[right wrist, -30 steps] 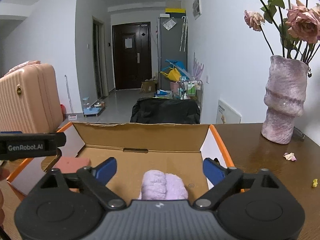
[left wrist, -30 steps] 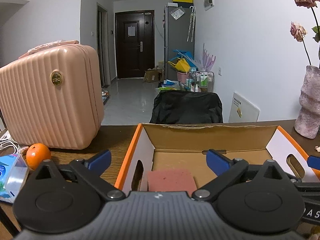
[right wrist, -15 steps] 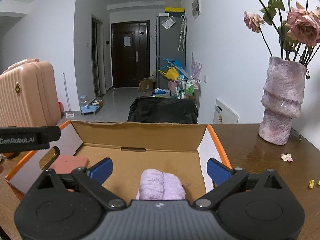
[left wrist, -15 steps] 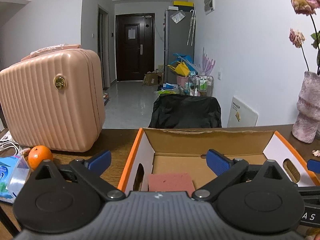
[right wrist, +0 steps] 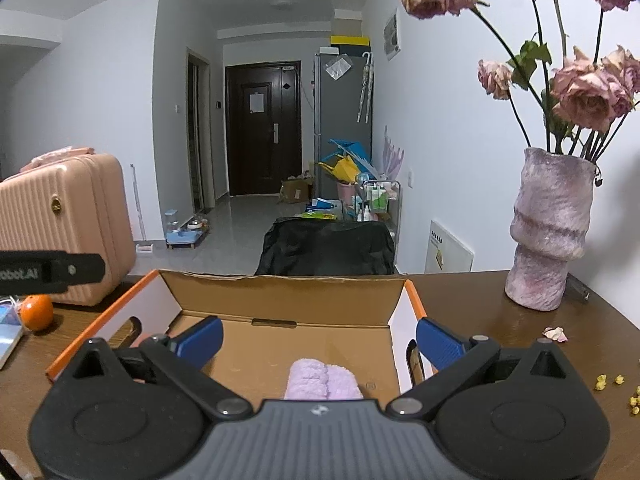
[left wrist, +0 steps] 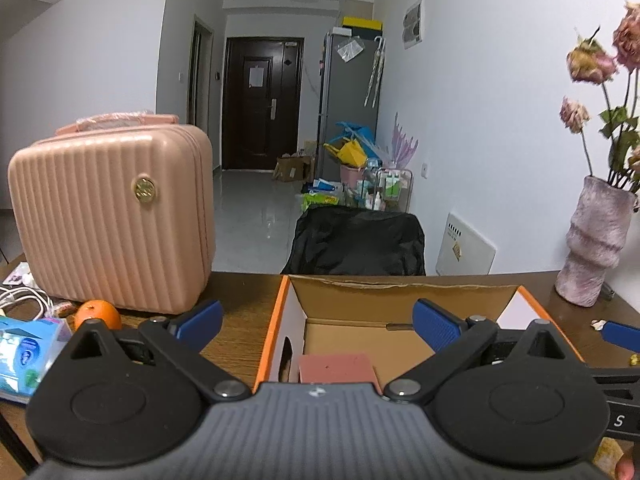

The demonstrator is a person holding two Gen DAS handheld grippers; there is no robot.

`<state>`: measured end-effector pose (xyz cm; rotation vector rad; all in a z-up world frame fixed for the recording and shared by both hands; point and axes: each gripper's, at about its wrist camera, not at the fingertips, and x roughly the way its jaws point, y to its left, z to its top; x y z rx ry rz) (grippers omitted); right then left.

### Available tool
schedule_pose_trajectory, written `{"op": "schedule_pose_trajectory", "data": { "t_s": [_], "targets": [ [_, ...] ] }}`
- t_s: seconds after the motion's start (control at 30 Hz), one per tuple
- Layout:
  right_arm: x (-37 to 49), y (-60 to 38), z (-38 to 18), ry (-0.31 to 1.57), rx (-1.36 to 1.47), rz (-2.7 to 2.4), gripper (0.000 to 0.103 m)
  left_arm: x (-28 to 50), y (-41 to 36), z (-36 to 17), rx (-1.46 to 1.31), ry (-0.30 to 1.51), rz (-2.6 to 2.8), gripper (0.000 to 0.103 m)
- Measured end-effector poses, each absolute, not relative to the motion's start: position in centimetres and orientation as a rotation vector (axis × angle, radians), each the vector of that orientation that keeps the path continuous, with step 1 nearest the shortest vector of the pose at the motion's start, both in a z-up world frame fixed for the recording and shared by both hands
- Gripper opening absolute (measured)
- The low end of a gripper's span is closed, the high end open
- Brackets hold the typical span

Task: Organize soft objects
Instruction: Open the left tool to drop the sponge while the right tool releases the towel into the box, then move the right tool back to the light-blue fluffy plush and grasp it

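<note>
An open cardboard box with orange edges (left wrist: 288, 312) stands on the dark wooden table; it also shows in the right wrist view (right wrist: 280, 292). A pink sponge block (left wrist: 336, 368) lies inside at the left. A rolled lilac towel (right wrist: 322, 380) lies inside towards the right. My left gripper (left wrist: 316, 322) is open and empty above the box's near left side. My right gripper (right wrist: 318, 338) is open and empty above the towel. The right gripper's blue tip (left wrist: 620, 334) shows at the left view's right edge.
A pink ribbed suitcase (left wrist: 112, 216) stands left of the box, with an orange (left wrist: 98, 314) and a tissue pack (left wrist: 28, 354) in front of it. A mauve vase of dried roses (right wrist: 550, 232) stands at the right. Petals (right wrist: 556, 334) lie on the table near it.
Both grippers have risen and pulled back a little from the box. The sponge and towel stay where they lay. Both jaws stay open.
</note>
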<state>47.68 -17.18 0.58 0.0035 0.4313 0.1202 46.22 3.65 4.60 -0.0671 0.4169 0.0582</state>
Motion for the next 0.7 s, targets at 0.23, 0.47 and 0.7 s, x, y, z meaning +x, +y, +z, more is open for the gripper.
{"op": "schedule_pose_trajectory", "data": {
  "t_s": [0.23,0.47,0.7],
  "targets": [
    [45.2,-17.4,1.5,0.413,-0.002,0.131,0.103,43.2,4.3,5.6,-0.062,0.39,0.053,0.103],
    [42.3,-18.1,2.3,0.394,0.003,0.129,0.103,39.8,4.5,5.9,-0.052,0.379,0.046,0.103],
    [39.2,-18.2,2.5,0.394,-0.004,0.138,0.103,36.8,4.8,5.9,-0.047,0.39,0.044,0.103]
  ]
}}
